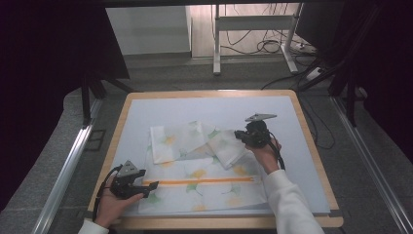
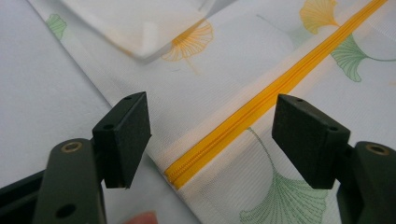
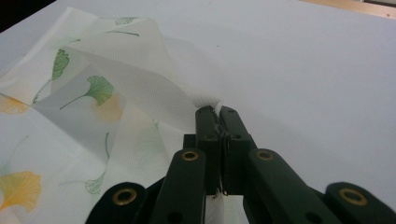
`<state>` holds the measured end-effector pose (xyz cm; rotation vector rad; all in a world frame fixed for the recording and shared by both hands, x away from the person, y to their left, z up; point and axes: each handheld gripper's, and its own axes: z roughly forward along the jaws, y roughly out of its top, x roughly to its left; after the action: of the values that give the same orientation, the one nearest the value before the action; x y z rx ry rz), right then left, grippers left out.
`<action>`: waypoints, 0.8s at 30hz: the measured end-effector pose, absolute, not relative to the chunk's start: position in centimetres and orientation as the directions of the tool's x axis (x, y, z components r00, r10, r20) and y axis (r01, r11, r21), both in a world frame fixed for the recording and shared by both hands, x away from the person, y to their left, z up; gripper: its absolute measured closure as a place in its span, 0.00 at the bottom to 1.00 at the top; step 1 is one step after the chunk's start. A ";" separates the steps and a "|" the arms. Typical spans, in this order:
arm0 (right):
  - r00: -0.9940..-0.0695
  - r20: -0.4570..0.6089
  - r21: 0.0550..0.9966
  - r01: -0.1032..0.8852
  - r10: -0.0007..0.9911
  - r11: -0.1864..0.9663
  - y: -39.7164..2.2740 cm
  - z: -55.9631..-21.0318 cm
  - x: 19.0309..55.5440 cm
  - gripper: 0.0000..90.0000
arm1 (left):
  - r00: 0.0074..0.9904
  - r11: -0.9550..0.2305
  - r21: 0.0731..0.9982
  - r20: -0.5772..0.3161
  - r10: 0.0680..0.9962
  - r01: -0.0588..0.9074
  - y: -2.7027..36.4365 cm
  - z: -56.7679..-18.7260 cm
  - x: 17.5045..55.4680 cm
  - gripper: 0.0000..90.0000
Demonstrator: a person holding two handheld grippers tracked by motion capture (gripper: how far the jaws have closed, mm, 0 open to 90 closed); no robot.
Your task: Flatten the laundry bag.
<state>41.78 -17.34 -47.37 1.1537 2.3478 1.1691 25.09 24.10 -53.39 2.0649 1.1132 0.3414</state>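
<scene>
Your right gripper [image 3: 218, 114] is clamped on a far corner of the thin, floppy cloth cover [image 1: 195, 170] at mid-table, so hold edges, while your left gripper [image 2: 212, 135] stands apart over its zipper [image 2: 261, 100].

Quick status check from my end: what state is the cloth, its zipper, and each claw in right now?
Cloth cover: lying flat on the table mat, far corners folded inward, right far corner lifted by a claw.
Yellow zipper: closed along the stretch in view.
Left claw: open, jaws either side of the zipper's end, not gripping.
Right claw: shut on a fold of the cloth cover.
Table mat: flat, partly covered by the cloth.
</scene>
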 end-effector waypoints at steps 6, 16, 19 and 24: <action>-0.635 0.099 0.760 0.546 0.766 0.354 -17.7 -47.7 42.2 0.97 | 0.586 -0.340 0.723 -0.110 0.803 0.602 24.1 -53.4 25.1 0.31; -0.619 0.118 0.761 0.559 0.777 0.329 -18.3 -47.8 43.4 0.97 | 0.587 -0.352 0.718 -0.097 0.804 0.601 23.9 -53.5 25.1 0.31; -0.620 0.117 0.764 0.555 0.776 0.328 -18.3 -47.9 43.7 0.97 | 0.584 -0.348 0.717 -0.101 0.806 0.604 23.9 -53.5 25.1 0.31; -0.615 0.127 0.750 0.573 0.778 0.331 -18.3 -48.1 44.2 0.97 | 0.583 -0.345 0.717 -0.105 0.806 0.606 23.9 -53.5 25.1 0.31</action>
<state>44.18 -18.26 -48.11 1.2195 2.3417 1.1587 25.09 23.93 -53.50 2.0750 1.1194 0.3466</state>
